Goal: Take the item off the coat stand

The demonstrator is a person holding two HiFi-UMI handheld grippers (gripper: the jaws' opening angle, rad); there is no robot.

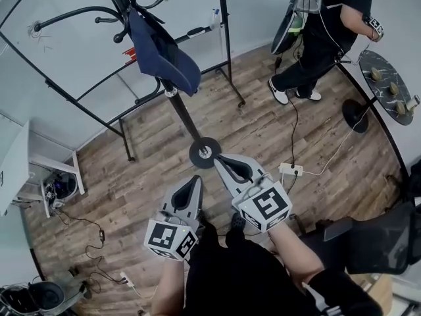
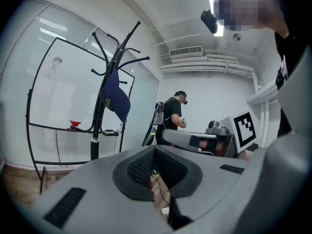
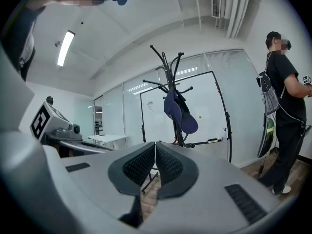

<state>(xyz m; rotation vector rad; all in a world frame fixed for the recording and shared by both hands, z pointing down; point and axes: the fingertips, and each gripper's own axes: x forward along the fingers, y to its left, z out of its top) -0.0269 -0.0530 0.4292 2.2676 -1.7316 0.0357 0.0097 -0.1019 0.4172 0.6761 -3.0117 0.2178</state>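
Note:
A black coat stand [image 1: 177, 104] rises from a round base [image 1: 205, 153] on the wood floor. A navy cap [image 1: 161, 51] hangs from one of its upper hooks. The cap [image 2: 116, 99] shows left of centre in the left gripper view, and the cap [image 3: 180, 113] sits just above the jaws in the right gripper view. My left gripper [image 1: 196, 178] is shut with nothing in it, short of the base. My right gripper [image 1: 219, 158] is shut and empty too, its tip close beside the base. Both are well below and apart from the cap.
A whiteboard on a black wheeled frame [image 1: 227, 58] stands behind the coat stand. A person [image 1: 322, 38] stands at the back right beside a dark round table [image 1: 388, 84]. A power strip [image 1: 291, 170] and cables lie on the floor. An office chair [image 1: 381, 242] stands at my right.

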